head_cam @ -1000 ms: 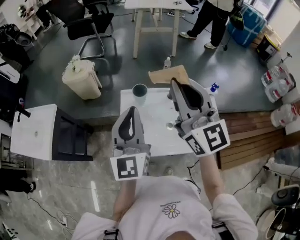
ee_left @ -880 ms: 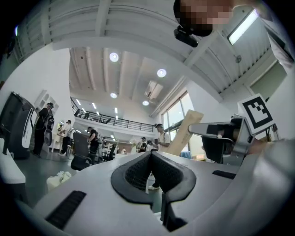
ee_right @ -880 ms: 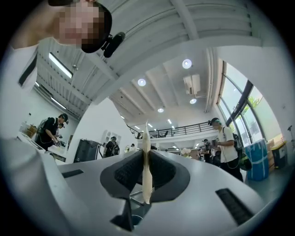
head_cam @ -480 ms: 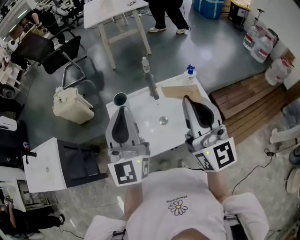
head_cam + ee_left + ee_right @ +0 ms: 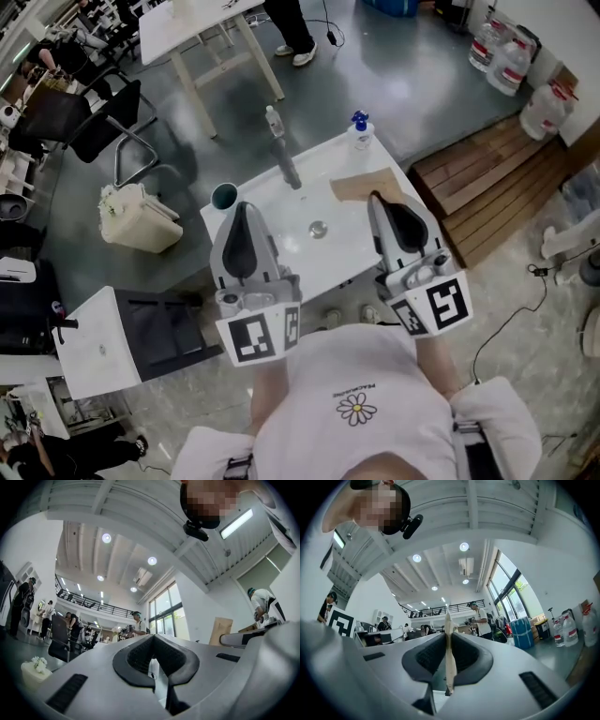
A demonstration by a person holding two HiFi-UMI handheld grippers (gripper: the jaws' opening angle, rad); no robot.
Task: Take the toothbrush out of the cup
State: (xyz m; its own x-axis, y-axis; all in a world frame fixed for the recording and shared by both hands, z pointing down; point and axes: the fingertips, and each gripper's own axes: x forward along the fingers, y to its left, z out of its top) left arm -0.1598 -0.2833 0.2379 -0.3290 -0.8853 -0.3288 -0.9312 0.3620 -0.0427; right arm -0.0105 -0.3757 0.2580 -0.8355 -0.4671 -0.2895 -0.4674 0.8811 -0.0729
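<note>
Here, the cup (image 5: 224, 195) is standing at the far-left corner of the white worktop (image 5: 337, 242). It is sitting at about eleven o'clock from the left tool (image 5: 242, 206), just apart from its tip. What is inside the cup is too small to tell. The right tool (image 5: 379, 199) is hovering well off at the cup's three o'clock. Its jaws are standing narrow, pinching a thin tan sheet (image 5: 361, 186) that is sticking out toward twelve o'clock; what that sheet is I cannot tell. The left tool's jaws are sitting together at the tips, gripping nothing.
</note>
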